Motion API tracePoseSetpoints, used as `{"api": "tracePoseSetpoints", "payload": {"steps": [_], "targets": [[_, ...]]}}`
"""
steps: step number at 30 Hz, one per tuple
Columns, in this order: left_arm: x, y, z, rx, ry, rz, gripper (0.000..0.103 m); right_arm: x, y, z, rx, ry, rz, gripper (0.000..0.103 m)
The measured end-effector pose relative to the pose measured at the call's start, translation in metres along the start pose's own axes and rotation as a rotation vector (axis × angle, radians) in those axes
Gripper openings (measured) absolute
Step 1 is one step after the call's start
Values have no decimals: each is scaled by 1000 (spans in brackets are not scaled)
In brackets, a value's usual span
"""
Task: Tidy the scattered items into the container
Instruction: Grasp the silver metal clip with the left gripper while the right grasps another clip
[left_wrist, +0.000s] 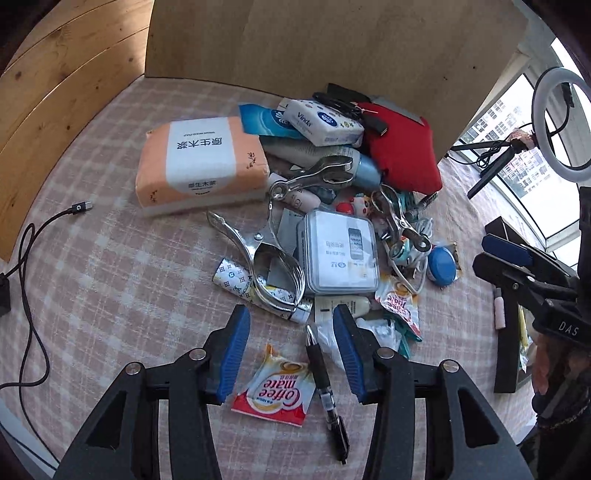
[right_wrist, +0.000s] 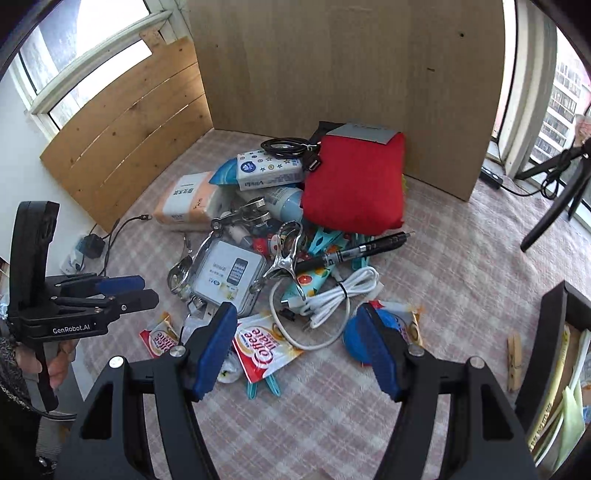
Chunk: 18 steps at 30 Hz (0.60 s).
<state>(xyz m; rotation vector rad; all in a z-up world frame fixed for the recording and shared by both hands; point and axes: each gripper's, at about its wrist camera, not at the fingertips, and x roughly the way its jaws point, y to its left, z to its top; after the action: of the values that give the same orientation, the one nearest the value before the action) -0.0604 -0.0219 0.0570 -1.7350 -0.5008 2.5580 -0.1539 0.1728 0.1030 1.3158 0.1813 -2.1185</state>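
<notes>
A pile of items lies on the checked cloth: an orange tissue pack (left_wrist: 201, 164), a red pouch (left_wrist: 400, 147), a grey tin (left_wrist: 340, 253), metal clips (left_wrist: 314, 175), a white cable (right_wrist: 332, 295) and a blue round case (right_wrist: 354, 339). My left gripper (left_wrist: 291, 317) is open above a Coffee mate sachet (left_wrist: 277, 389) and a black pen (left_wrist: 323, 373). My right gripper (right_wrist: 299, 317) is open over another Coffee mate sachet (right_wrist: 264, 341), near the blue case. The black container (right_wrist: 557, 354) stands at the right and holds some papers.
A wooden board (left_wrist: 332, 48) stands behind the pile, with plank panels (left_wrist: 55, 96) at the left. A black charger cable (left_wrist: 33, 258) runs along the left. A wooden clothespin (right_wrist: 514, 356) lies by the container. A ring light on a tripod (left_wrist: 554, 122) stands at the right.
</notes>
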Motion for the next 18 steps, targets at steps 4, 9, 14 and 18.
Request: {"api": "tracePoseSetpoints", "payload": {"steps": [4, 9, 14, 18], "targets": [[16, -4, 7, 1, 22, 1, 45, 23, 10, 10, -28, 30, -3, 66], [25, -5, 12, 21, 18, 25, 44, 47, 16, 20, -63, 58, -31, 66], [28, 10, 13, 25, 24, 65, 43, 63, 18, 30, -73, 78, -33, 66], [26, 22, 13, 5, 25, 79, 43, 74, 23, 32, -102, 101, -43, 64]]}}
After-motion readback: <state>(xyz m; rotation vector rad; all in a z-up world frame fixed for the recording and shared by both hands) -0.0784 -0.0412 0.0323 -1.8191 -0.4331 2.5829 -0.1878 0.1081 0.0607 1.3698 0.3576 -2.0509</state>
